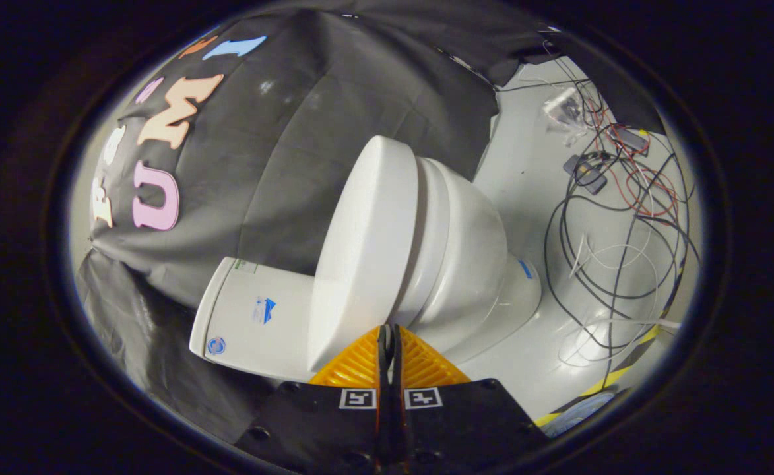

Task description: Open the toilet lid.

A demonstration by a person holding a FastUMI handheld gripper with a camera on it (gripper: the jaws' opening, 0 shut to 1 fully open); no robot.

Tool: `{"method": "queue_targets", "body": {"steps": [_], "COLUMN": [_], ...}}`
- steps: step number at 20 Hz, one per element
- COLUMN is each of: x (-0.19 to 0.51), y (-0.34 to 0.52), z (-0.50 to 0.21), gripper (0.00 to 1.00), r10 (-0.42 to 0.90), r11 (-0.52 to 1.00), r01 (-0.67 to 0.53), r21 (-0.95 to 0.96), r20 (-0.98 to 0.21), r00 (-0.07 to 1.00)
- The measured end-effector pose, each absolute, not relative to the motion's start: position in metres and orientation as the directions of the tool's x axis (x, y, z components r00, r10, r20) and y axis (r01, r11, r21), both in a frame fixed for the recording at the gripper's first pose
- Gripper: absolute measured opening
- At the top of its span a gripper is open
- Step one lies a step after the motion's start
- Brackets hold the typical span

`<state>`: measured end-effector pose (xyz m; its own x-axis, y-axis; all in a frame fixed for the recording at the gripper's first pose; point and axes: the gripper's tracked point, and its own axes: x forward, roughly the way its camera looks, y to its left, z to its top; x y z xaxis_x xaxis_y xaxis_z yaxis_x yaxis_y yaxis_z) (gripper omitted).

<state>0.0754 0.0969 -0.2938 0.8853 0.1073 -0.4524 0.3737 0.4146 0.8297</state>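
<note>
In the gripper view the toilet [452, 251] stands on the pale floor [532, 198] against the black cloth wall [307, 132], its lid [367, 251] down over the bowl. The gripper [389, 336] has its fingers pressed together, holding nothing, just short of the lid's edge. The tank [255, 316] sits beside the lid. Loose cables [617, 218] lie tangled on the floor beyond the toilet's base.

A: The booth is looking dim, with soft light falling on the toilet lid [360, 251] and glaring faintly off the glossy floor [532, 198].

B: The fisheye is bending the edges, and the hand-held gripper [390, 330], fingers together, is sitting in shadow.
</note>
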Motion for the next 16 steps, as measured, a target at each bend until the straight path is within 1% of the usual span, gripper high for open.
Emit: {"method": "queue_targets", "body": {"steps": [2,8,16], "x": [0.08,0.08,0.086], "y": [0.098,0.1,0.106], "z": [-0.286,-0.259,-0.228], "gripper": [0.01,0.01,0.01], "r10": [0.118,0.089,0.016], "r11": [0.432,0.52,0.584], "r01": [0.354,0.355,0.391], "r21": [0.83,0.777,0.711], "r20": [-0.441,-0.462,-0.492], "r00": [0.89,0.882,0.87]}}
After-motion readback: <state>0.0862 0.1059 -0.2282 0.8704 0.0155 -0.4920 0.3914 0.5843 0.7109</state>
